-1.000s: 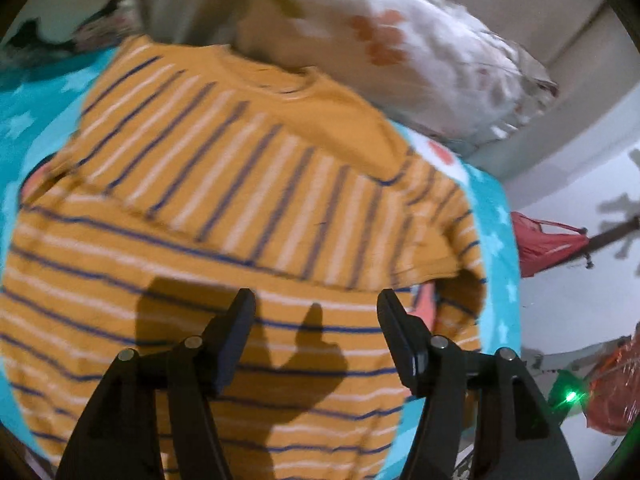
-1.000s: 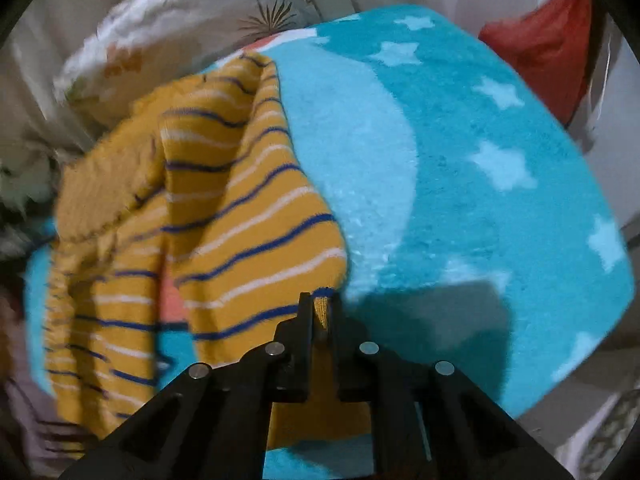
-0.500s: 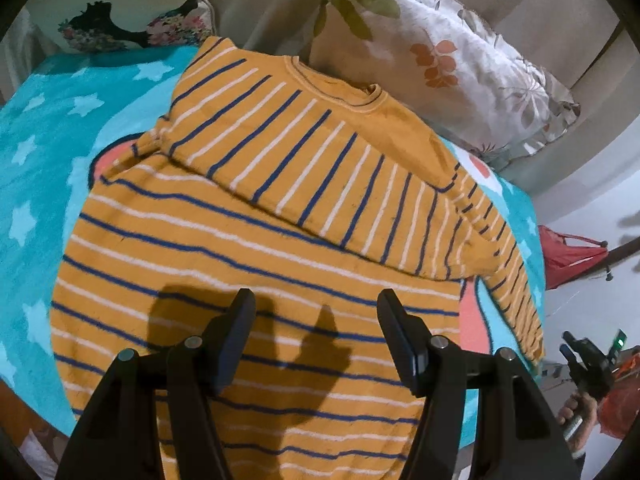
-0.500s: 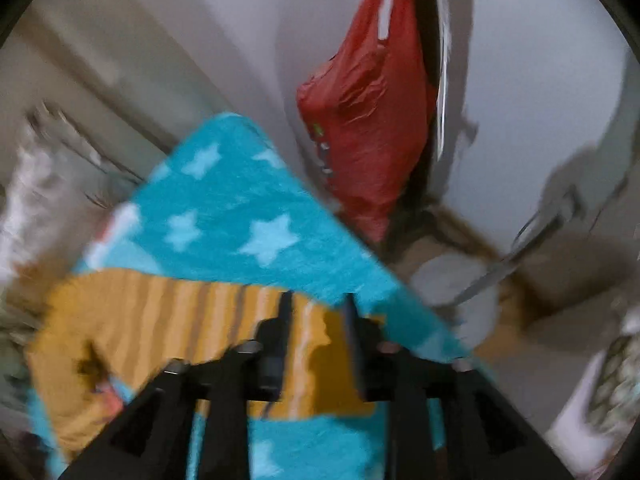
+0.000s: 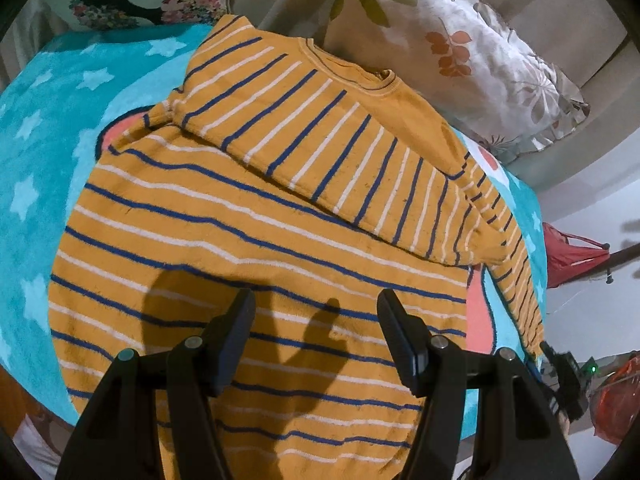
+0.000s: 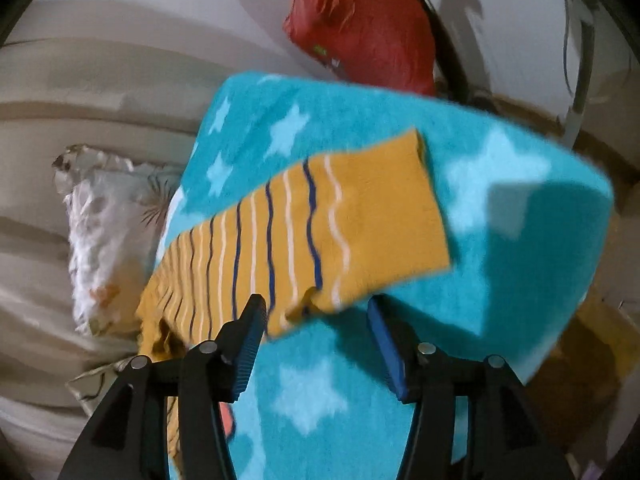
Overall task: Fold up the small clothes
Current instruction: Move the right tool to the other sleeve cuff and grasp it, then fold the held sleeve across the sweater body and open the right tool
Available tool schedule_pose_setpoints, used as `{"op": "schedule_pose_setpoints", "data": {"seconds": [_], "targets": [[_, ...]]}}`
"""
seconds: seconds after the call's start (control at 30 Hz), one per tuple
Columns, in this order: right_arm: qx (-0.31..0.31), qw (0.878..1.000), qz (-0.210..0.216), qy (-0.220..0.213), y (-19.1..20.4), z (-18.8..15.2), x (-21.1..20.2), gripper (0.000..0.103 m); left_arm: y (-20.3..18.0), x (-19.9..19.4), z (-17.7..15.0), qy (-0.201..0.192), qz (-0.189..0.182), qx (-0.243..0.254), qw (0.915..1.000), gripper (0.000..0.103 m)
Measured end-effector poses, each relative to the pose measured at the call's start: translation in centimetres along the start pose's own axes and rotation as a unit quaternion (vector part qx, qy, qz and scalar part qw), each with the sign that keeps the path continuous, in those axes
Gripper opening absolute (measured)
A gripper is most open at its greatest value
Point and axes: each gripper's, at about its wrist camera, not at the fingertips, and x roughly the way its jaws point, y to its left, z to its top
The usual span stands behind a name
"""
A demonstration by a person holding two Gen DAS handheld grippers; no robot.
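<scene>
An orange sweater (image 5: 248, 224) with blue and white stripes lies on a teal star blanket (image 5: 44, 120). One sleeve is folded across its chest. The other sleeve (image 6: 320, 228) stretches out flat over the blanket (image 6: 500, 216) toward its right edge, also visible in the left wrist view (image 5: 516, 272). My left gripper (image 5: 316, 332) is open and empty above the sweater's lower body. My right gripper (image 6: 316, 324) is open and empty just in front of the outstretched sleeve, near its cuff.
A floral pillow (image 5: 480, 52) lies behind the collar, another patterned pillow (image 5: 132, 4) at the back left. A red bag (image 6: 360, 24) hangs beyond the blanket's far edge. The right gripper's body (image 5: 564, 380) shows at the blanket's right edge.
My right gripper was shut on the sleeve's cuff, carried it outward, then opened and let it drop flat on the blanket. My left gripper stayed open, pulling back slightly.
</scene>
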Motion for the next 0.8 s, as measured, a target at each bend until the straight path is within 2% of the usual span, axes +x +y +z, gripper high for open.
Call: {"op": "schedule_pose_setpoints", "data": {"seconds": [0.1, 0.13, 0.17, 0.2, 0.3, 0.37, 0.5, 0.67, 0.8], "targets": [[-0.003, 1.000, -0.016, -0.016, 0.9, 1.5, 0.8, 0.055, 1.0, -0.4, -0.3, 0.002, 0.005, -0.010, 0.9999, 0.062], [-0.006, 1.000, -0.021, -0.018, 1.3, 1.9, 1.1, 0.032, 1.5, -0.5, -0.4, 0.001, 0.007, -0.014, 0.9999, 0.062], [-0.010, 0.999, -0.028, -0.018, 1.9, 2.1, 1.6, 0.018, 2.1, -0.8, -0.5, 0.000, 0.009, -0.020, 0.9998, 0.062], [-0.015, 0.999, -0.035, -0.016, 2.3, 2.4, 1.9, 0.009, 2.7, -1.0, -0.5, -0.001, 0.009, -0.024, 0.9997, 0.062], [-0.044, 0.997, -0.050, -0.036, 4.7, 2.9, 1.6, 0.007, 4.5, -1.7, -0.4, -0.009, 0.010, -0.033, 0.9994, 0.062], [-0.083, 0.993, -0.057, -0.054, 7.7, 2.9, 0.8, 0.007, 5.9, -2.1, -0.2, -0.010, 0.009, -0.036, 0.9993, 0.062], [-0.192, 0.977, -0.044, -0.083, 17.3, 1.5, -0.3, 0.007, 8.9, -2.6, 0.5, -0.011, -0.005, -0.050, 0.9987, 0.062], [-0.298, 0.952, 0.019, -0.060, 29.0, -3.7, 1.4, 0.007, 12.4, -4.0, 1.3, -0.019, -0.014, -0.050, 0.9985, 0.062], [-0.355, 0.934, 0.045, -0.022, 36.3, -10.1, 5.4, 0.007, 15.8, -5.0, 1.6, -0.023, -0.010, -0.056, 0.9981, 0.062]]}}
